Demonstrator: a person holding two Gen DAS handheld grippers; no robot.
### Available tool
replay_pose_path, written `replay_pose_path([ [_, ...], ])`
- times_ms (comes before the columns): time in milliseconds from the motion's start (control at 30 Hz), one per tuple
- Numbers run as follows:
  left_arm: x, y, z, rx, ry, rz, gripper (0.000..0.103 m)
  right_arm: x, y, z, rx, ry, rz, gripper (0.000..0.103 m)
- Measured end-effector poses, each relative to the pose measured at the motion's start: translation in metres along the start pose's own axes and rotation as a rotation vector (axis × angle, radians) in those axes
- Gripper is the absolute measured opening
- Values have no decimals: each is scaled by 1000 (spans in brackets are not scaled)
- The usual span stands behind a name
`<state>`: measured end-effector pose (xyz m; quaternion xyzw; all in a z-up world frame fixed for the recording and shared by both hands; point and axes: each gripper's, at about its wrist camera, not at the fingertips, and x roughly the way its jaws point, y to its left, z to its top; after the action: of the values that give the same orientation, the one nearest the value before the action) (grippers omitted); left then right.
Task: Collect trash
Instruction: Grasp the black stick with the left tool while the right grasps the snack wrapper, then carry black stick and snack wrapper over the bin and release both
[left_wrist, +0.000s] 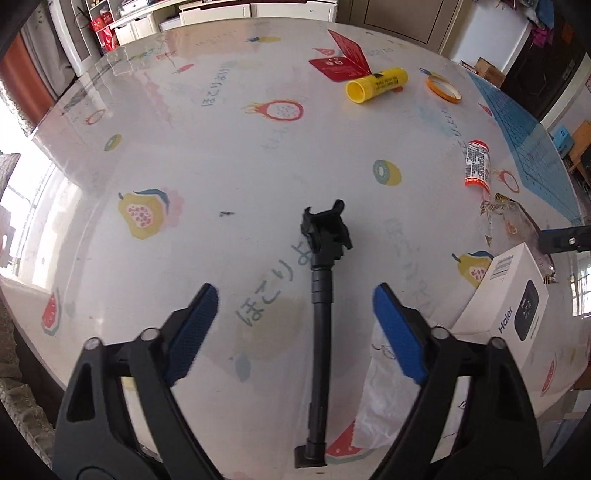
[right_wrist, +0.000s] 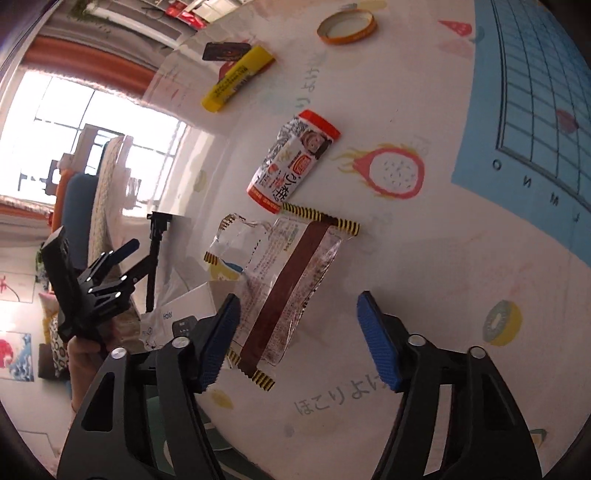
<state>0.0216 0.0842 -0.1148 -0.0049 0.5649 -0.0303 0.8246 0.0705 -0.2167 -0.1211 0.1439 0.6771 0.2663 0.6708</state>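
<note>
- The desk is big and round, with a shiny cover that has fruit drawings and writing on it.
- A blue grid mat lies on the desk, on the far right side in the right wrist view.
- A white box sits near the desk's edge, just beside the left gripper.
- A black pole stand stands up from the desk between the left gripper's fingers, but they do not touch it.
- The left gripper hangs above the desk. Its fingers are wide apart and hold nothing.
- The right gripper points down at the clear wrapper. Its fingers are partly open and hold nothing.
- The clear wrapper, with a brown stripe and yellow-black ends, lies flat on the desk, its near end between the right fingers.
- A red and white snack wrapper lies just past it.
- A yellow tube lies farther off, near a red card.
- An orange ring lid lies beyond the tube.
</note>
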Motion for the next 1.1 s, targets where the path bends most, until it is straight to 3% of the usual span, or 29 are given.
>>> replay_pose_path([
  [33, 2, -2, 0, 1, 8, -8, 64, 0, 1, 0, -3, -4, 7, 47],
  [67, 5, -4, 0, 5, 17, -12, 53, 3, 3, 3, -2, 2, 19, 32],
  [133, 7, -8, 0, 17, 15, -1, 40, 2, 4, 5, -1, 6, 33, 24],
  [167, 7, -10, 0, 29, 16, 15, 27, 2, 5, 6, -9, 2, 30, 9],
  [233, 6, -10, 0, 35, 19, 11, 9, -2, 6, 6, -11, -6, 44, 4],
  [533, -15, 5, -1, -3, -13, -35, 9, -35, 24, 10, -56, -71, 75, 3],
  [767, -71, 46, -11, -41, -100, -4, 9, -39, 100, 11, -188, -56, 137, 3],
  [900, -102, 91, -44, -104, -130, 37, 9, -4, 169, 0, -296, 19, 177, 3],
  [1100, -118, 175, -138, -249, -83, 133, 9, 89, 278, -31, -465, 194, 200, 3],
])
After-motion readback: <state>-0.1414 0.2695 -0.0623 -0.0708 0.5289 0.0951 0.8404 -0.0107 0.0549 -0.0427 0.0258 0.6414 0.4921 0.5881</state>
